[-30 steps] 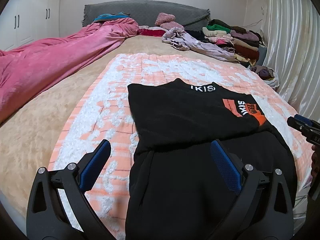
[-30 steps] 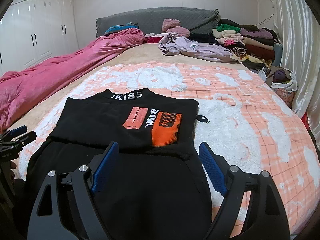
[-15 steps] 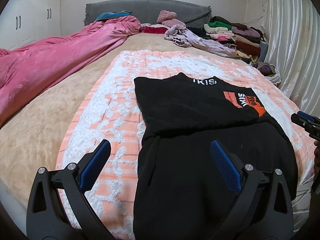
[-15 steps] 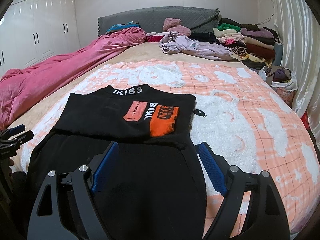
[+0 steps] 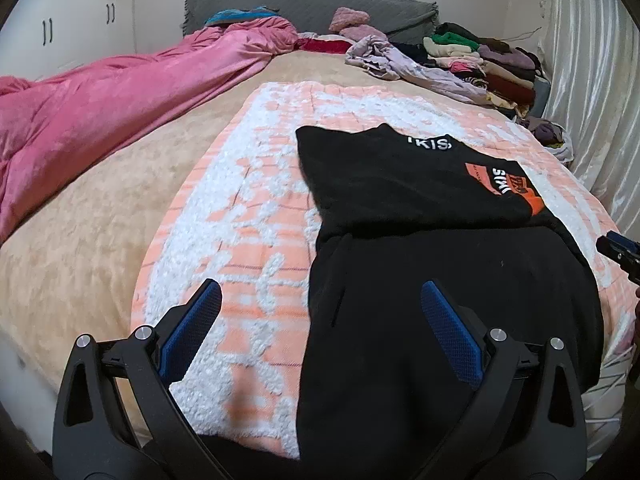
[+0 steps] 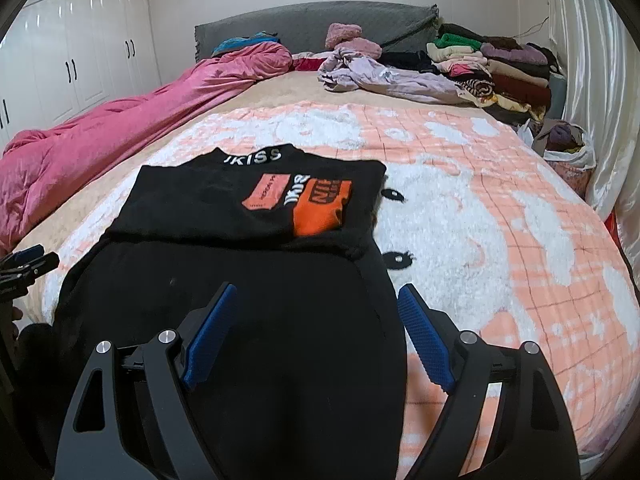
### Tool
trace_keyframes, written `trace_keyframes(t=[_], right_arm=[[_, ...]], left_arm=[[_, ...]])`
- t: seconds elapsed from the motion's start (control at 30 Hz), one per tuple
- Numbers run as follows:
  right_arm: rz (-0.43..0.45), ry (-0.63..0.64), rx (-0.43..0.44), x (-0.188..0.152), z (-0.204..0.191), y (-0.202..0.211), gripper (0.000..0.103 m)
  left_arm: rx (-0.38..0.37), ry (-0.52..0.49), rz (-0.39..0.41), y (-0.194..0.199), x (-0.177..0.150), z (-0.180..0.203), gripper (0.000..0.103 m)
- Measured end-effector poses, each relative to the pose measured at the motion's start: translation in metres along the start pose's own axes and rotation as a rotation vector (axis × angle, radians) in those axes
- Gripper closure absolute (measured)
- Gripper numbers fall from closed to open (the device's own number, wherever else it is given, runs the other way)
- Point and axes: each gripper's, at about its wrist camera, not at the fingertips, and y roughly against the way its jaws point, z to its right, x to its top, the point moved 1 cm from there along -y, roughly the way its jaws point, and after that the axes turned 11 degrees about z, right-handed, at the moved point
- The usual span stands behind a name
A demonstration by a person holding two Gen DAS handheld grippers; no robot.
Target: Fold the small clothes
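Observation:
A black top with white collar lettering and an orange chest print (image 5: 400,184) (image 6: 256,208) lies on the orange-and-white blanket (image 5: 248,216) (image 6: 480,216), folded over its lower part (image 5: 440,300) (image 6: 240,300). My left gripper (image 5: 320,320) is open and empty, above the garment's near left edge. My right gripper (image 6: 316,328) is open and empty, above the garment's near right part. The right gripper's tip shows at the right edge of the left wrist view (image 5: 620,248). The left gripper's tip shows at the left edge of the right wrist view (image 6: 28,264).
A pink duvet (image 5: 100,112) (image 6: 120,136) lies along the left of the bed. Loose lilac cloth (image 6: 380,76) and a stack of folded clothes (image 5: 488,64) (image 6: 496,68) sit at the far right by the grey headboard (image 6: 320,24). A curtain (image 6: 592,80) hangs on the right.
Both grippers have drawn back and shifted a little; the left view has swung left, the right gripper sits lower over the garment. The garment has not moved. Both stay open.

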Motion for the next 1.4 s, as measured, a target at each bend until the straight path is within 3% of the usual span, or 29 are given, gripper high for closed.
trace_keyframes(t=[0.37,1.07,1.4], right_arm=[[-0.040,-0.010,-0.007,-0.022,0.009,0.006,0.022],[-0.135,-0.027,-0.036,-0.067,0.037,0.021,0.022],[-0.181,-0.050,0.007,-0.084,0.038,0.025,0.023]], left_arm=[[0.019,0.006,-0.053,0.002,-0.019,-0.008,0.010],[-0.035,0.015,-0.163,-0.002,-0.055,-0.002,0.010],[-0.070,0.032,-0.182,0.001,-0.061,-0.001,0.010]])
